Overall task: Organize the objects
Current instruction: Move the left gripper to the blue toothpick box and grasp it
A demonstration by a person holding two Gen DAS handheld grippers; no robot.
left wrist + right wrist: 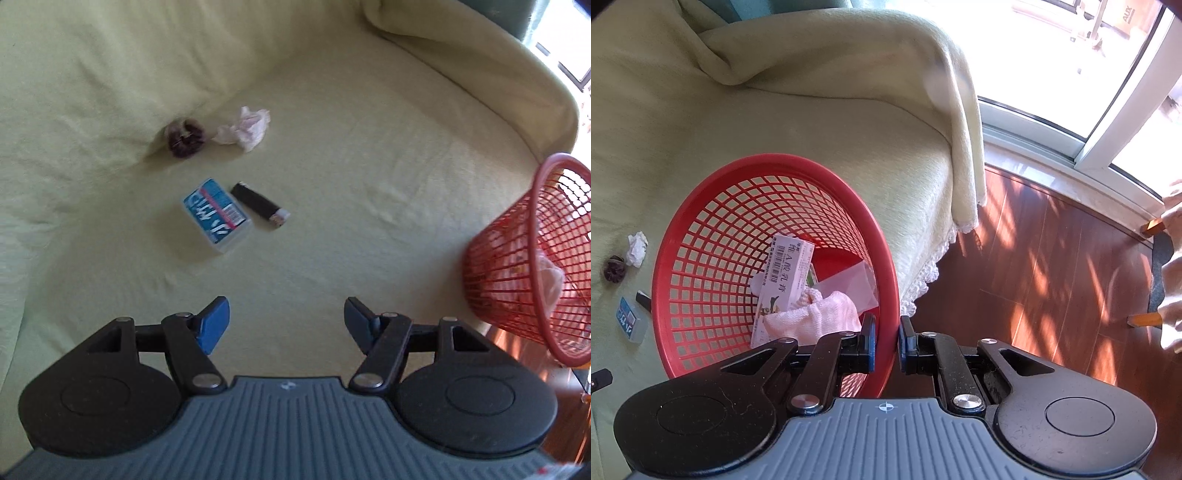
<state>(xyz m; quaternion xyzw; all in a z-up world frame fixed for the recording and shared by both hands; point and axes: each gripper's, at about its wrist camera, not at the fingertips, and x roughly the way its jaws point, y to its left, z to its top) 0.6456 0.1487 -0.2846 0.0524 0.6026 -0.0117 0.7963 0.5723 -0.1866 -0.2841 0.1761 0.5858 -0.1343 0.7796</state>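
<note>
Lighter lies on the sofa cover above and slightly left of the left gripper, long axis running upper left to lower right, just beside the blue box. Left jaws stand open, empty; the right gripper clamps the red basket rim.

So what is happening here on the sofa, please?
A person is tidying small things off a green-covered sofa. The right tool is shut on the rim of a red basket, which holds a carton and a pink cloth. The left tool, open and empty, hangs above a blue box, a lighter and a crumpled tissue.
</note>
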